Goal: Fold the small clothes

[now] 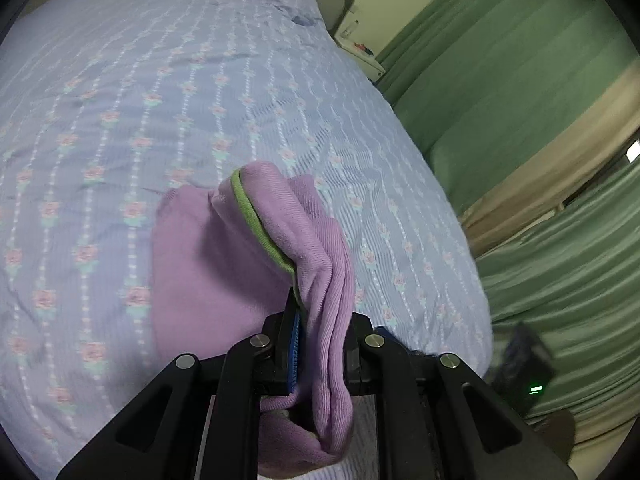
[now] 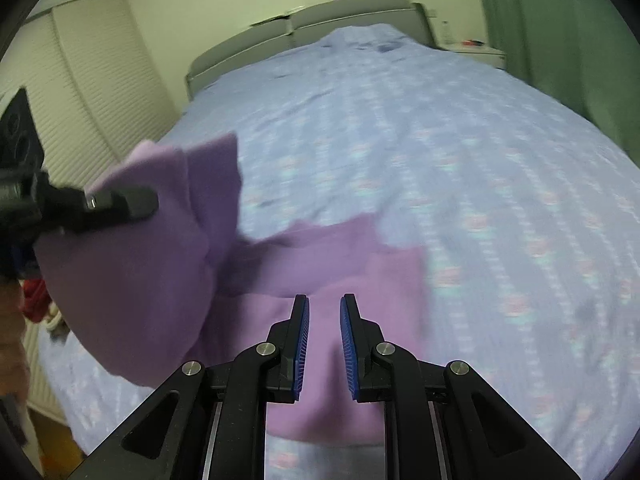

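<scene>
My left gripper (image 1: 320, 316) is clenched on a bunched fold of the purple garment (image 1: 224, 264), with ribbed cloth squeezed between the jaws and a loop of it hanging below them. A green-trimmed edge (image 1: 256, 216) runs from the clamp up and away from me, so the lifted part stands tall along the fingers' line. The remaining cloth drapes down to the floral bedsheet (image 1: 120, 100).

From the right wrist view, the right gripper (image 2: 324, 320) is released: its blue pads (image 2: 302, 340) stand apart with nothing between them, hovering over the flat portion of the purple garment (image 2: 340, 264). That portion lies on the floral bedsheet (image 2: 480, 160) near the foot of the bed. The left gripper (image 2: 120, 204) holds the raised part off to the left. Its long axis is hard to judge through the blur. The headboard (image 2: 320, 20) sits far ahead.
</scene>
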The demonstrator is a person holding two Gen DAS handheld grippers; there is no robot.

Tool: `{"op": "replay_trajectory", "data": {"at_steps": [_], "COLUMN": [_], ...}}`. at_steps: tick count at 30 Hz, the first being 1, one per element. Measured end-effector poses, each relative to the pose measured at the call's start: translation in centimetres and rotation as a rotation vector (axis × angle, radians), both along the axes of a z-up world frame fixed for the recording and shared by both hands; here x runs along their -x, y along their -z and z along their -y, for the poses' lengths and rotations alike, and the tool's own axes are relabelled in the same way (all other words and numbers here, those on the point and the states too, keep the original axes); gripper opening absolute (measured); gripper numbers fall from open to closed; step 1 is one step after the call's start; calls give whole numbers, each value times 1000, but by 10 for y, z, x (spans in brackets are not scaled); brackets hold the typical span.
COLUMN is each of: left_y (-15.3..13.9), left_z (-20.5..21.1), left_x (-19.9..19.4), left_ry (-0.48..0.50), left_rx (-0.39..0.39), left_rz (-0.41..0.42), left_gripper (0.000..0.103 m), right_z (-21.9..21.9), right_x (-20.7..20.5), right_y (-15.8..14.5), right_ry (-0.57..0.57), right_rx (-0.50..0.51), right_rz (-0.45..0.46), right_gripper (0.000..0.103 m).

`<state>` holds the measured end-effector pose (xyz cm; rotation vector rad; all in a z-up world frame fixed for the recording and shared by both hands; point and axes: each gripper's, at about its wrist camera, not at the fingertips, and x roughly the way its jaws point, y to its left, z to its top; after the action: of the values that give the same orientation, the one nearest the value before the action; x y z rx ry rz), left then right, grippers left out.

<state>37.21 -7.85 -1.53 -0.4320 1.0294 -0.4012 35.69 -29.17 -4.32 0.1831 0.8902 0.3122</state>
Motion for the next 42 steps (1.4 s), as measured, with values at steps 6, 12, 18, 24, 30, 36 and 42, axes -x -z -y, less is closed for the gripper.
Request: {"op": "replay_trajectory", "data": {"at_steps": [6,12,18,24,30,36,42], "left_y": [33,66,77,59,2,-2,45], "left_z": [56,82,84,82,65,19,-11], "left_x": [-2,-3,-5,0,42,100,133], "left_ry": [7,28,45,138,254,299,279], "left_rx": [-151,-175,-129,-30,-39,-263,-360], "left_rz": [10,-46,-65,-31,166,340,349], "left_gripper": [16,16,23,55,58,62,62], "right_z": [46,64,78,84,82,63,27], "right_x": [6,11,17,31,56,75,75], "right_y": [-2,5,9,3,-21,-45,-50], "right_ry": [63,90,117,137,136,76,-1], "right_rx": [31,50,57,83,127,105,100], "right_rz": [5,3,1,2,58,108,145], "right_gripper": [18,18,18,34,35,35,51]}}
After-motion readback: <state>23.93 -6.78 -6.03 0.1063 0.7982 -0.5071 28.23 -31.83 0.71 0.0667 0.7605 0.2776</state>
